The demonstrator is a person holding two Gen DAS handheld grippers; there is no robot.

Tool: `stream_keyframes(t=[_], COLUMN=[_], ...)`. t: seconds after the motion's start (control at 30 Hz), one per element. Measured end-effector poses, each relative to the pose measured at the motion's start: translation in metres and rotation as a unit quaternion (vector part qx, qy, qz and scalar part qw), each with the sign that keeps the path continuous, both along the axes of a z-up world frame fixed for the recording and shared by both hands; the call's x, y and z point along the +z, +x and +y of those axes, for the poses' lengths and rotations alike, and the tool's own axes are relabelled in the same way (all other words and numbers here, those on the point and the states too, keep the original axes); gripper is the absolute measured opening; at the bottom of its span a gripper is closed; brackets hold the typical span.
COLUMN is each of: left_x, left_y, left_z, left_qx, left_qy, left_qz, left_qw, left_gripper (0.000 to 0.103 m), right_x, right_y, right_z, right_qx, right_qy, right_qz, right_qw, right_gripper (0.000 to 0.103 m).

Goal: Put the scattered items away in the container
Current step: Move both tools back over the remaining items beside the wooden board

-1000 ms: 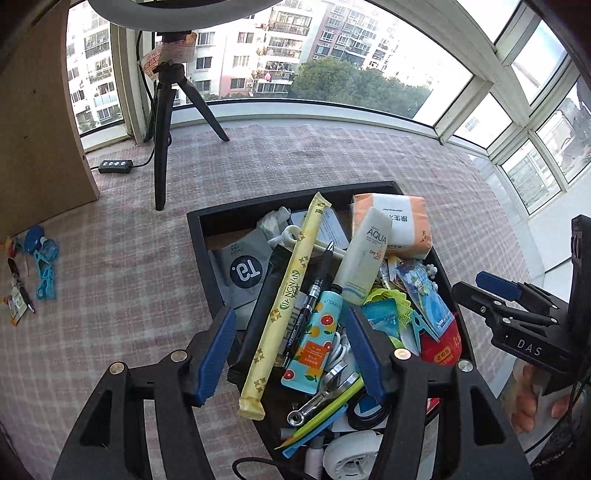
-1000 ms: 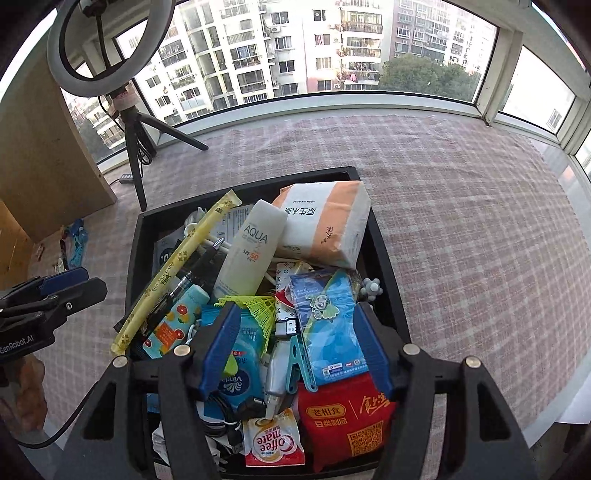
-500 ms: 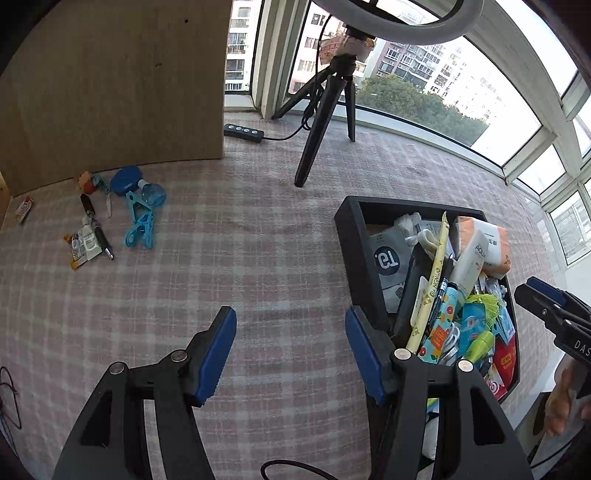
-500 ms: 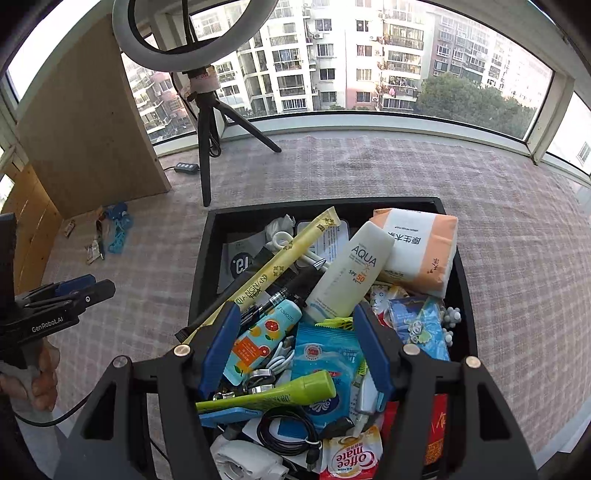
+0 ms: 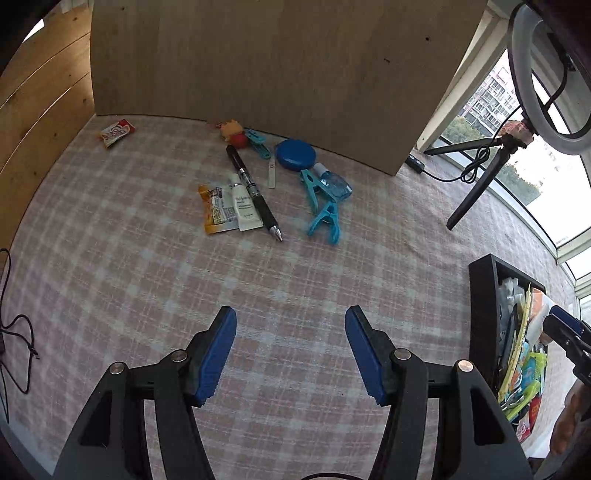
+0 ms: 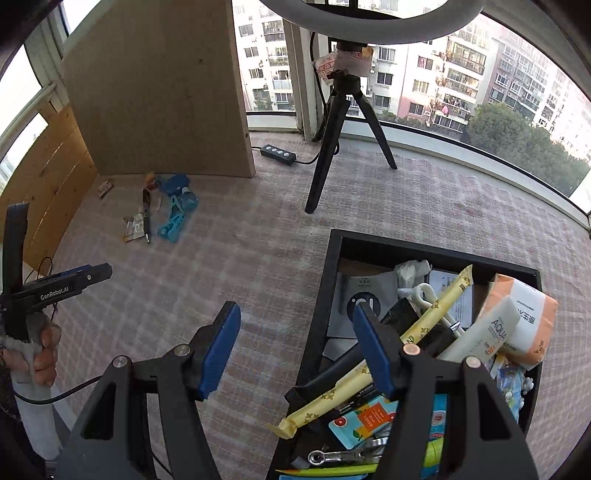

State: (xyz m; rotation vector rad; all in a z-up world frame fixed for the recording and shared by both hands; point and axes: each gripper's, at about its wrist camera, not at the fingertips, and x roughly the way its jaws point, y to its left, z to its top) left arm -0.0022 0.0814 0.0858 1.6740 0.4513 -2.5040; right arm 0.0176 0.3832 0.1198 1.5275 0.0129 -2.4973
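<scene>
Brimming black container [image 6: 436,247] holds colourful clutter.

A ring light [image 6: 369,22] is standing on a black tripod [image 6: 332,147] by the window, with a black power strip [image 6: 278,153] lying just beside its legs. A wooden board [image 5: 277,66] is leaning upright on the checked cloth [image 5: 147,277] covering the worktop. Apartment blocks [image 6: 461,74] are showing outside.

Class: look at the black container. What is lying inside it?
The black container is piled full: a long yellow packet, a white AQUA tube and an orange-and-white tissue pack lie on top. Its bottom is mostly covered.
</scene>
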Motion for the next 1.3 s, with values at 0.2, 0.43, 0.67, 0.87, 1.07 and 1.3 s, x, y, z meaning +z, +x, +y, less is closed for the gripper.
stream_keyframes(t=[0.2, 0.43, 0.67, 0.87, 1.07, 1.3], left_x=[-0.016, -0.028, -0.049, -0.065, -0.069, -0.072], left_y=[0.0, -0.02, -0.045, -0.063, -0.079, -0.094], left_z=[-0.049, -0.073, -0.086, -0.091, -0.083, -0.073], left_qx=[0.04, 0.057, 0.055, 0.058, 0.038, 0.019], left_qy=[0.012, 0.015, 0.014, 0.014, -0.016, -0.034], left_qz=[-0.009, -0.008, -0.018, -0.027, -0.021, -0.012], left_qw=[0.9991, 0.9983, 0.9982, 0.9979, 0.9989, 0.9992], left_gripper=[0.058, 0.056, 0.048, 0.043, 0.041, 0.036], right_x=[-0.011, -0.035, -0.06, -0.085, -0.102, -0.111], right_y=[-0.026, -0.069, -0.12, -0.162, -0.181, -0.196], right_z=[-0.047, -0.098, -0.139, -0.165, -0.186, -0.195], right_qx=[0.035, 0.061, 0.084, 0.09, 0.107, 0.12], right_qy=[-0.003, -0.001, 0.004, -0.01, -0.002, -0.004], right_qz=[0.003, -0.008, -0.022, -0.051, -0.058, -0.066], right_qw=[0.999, 0.998, 0.996, 0.995, 0.993, 0.991], right_gripper=[0.062, 0.062, 0.045, 0.044, 0.044, 0.042])
